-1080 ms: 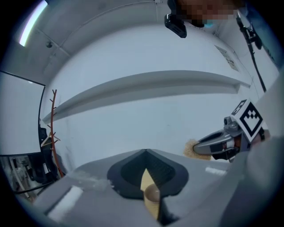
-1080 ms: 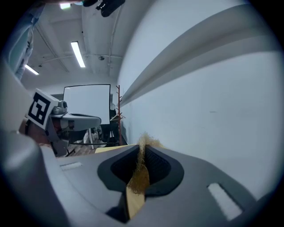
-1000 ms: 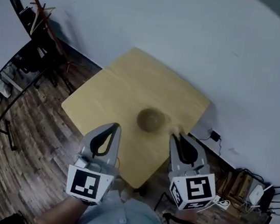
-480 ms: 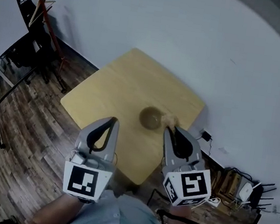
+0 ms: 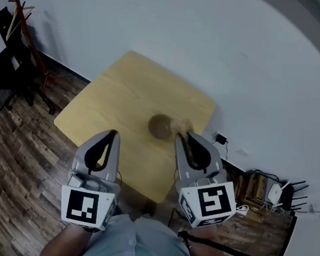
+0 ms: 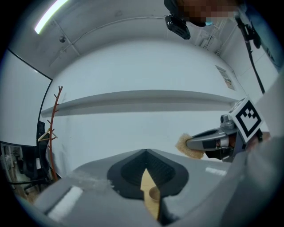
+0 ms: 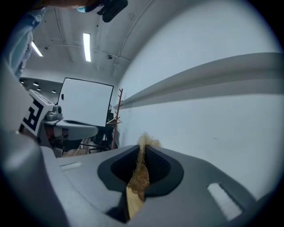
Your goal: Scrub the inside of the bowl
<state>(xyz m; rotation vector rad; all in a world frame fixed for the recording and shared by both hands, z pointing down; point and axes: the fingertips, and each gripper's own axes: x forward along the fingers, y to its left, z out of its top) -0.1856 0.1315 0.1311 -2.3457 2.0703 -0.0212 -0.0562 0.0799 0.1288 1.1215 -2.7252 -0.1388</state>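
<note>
A brown bowl (image 5: 159, 127) stands upright on the light wooden table (image 5: 124, 90), towards its far right part, near the white wall (image 5: 230, 51). The right gripper (image 5: 183, 137) hangs over the table's right edge, just beside the bowl, with its jaws pressed onto a tan, fibrous scrubber (image 5: 181, 124). In the right gripper view the scrubber (image 7: 141, 170) is pinched flat between the jaws and a frayed tuft stands out past their tips. From the head view the scrubber sits at the bowl's right rim, though whether it touches the rim or hangs just above it is hard to say. The left gripper (image 5: 110, 136) is held well apart from the bowl, over the table's near edge; in its own view the jaws meet at the tips with nothing between them, and the bowl (image 6: 153, 193) shows through the thin slit lower down. A dark plank floor (image 5: 15, 151) lies around the table, and a reddish coat stand (image 5: 22, 22) stands at the far left
</note>
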